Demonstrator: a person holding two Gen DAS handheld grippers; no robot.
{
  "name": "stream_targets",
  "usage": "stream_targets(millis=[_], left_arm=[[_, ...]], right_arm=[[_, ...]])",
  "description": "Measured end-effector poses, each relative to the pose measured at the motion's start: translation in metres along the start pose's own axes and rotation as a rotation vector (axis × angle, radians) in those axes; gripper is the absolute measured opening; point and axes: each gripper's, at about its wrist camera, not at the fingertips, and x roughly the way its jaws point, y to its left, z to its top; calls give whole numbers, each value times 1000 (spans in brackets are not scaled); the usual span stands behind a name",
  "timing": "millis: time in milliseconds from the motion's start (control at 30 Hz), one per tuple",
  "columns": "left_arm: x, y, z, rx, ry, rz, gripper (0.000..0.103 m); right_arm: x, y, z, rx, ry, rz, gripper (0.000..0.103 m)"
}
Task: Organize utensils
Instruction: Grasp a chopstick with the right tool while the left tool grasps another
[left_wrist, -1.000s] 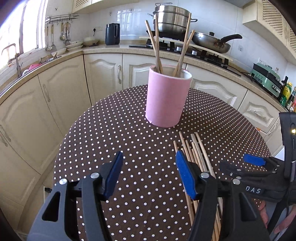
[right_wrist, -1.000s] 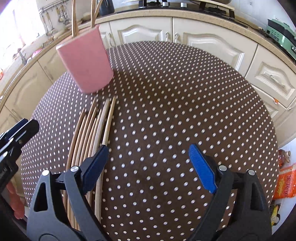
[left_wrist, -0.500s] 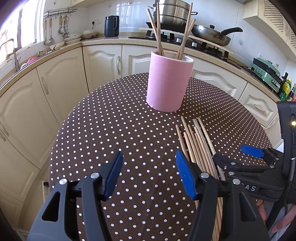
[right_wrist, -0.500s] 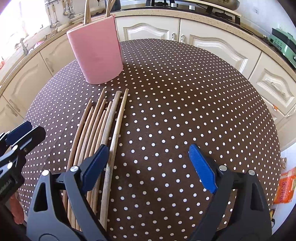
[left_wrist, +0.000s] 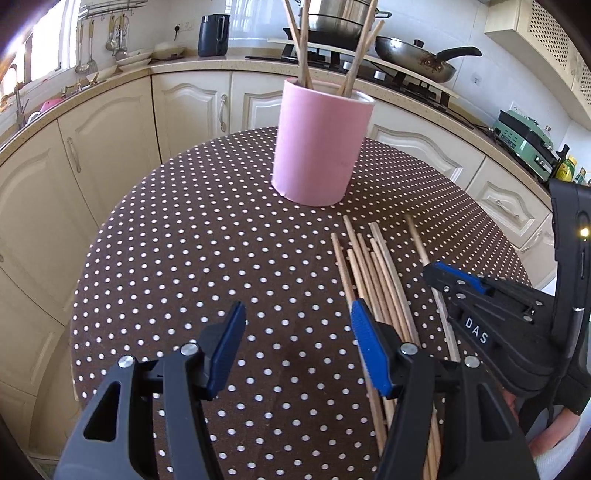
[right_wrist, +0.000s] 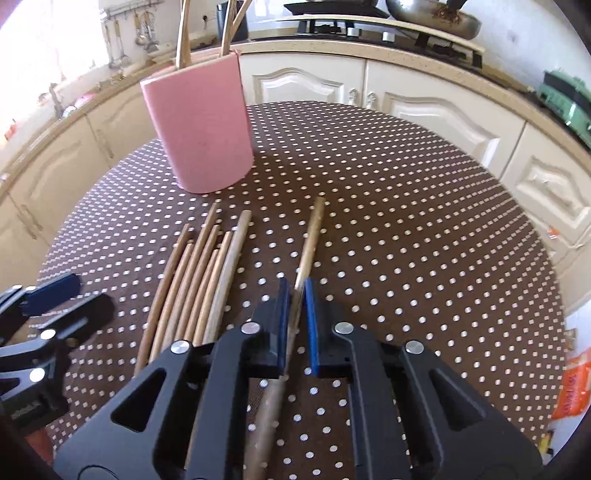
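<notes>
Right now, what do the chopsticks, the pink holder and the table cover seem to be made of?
Chopsticks: probably bamboo or wood, matte tan, with faint grain; the one in the right gripper looks the same.
Pink holder: smooth, matte wall with a pale rim, perhaps ceramic or plastic; I cannot tell which.
Table cover: brown with white dots, flat and slightly shiny, so perhaps coated cloth or vinyl.

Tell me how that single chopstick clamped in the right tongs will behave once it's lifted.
The chopstick looks like straight wood, so probably stiff and light. The right tongs grip it well back from its far tip, so it may droop or pivot between the pads. It looks round, so if dropped it would likely roll on the tablecloth.
</notes>
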Motion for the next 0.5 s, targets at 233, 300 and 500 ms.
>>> stream_targets(millis=[233, 300, 500], left_arm=[[16, -14, 3, 26, 33, 8, 59], [21, -17, 4, 28, 43, 30, 59], [33, -29, 7, 64, 64, 89, 59]], right_arm=[[-11, -25, -7, 33, 12, 133, 7], [-13, -26, -8, 34, 12, 136, 7], [-13, -32, -9, 56, 15, 161, 7]])
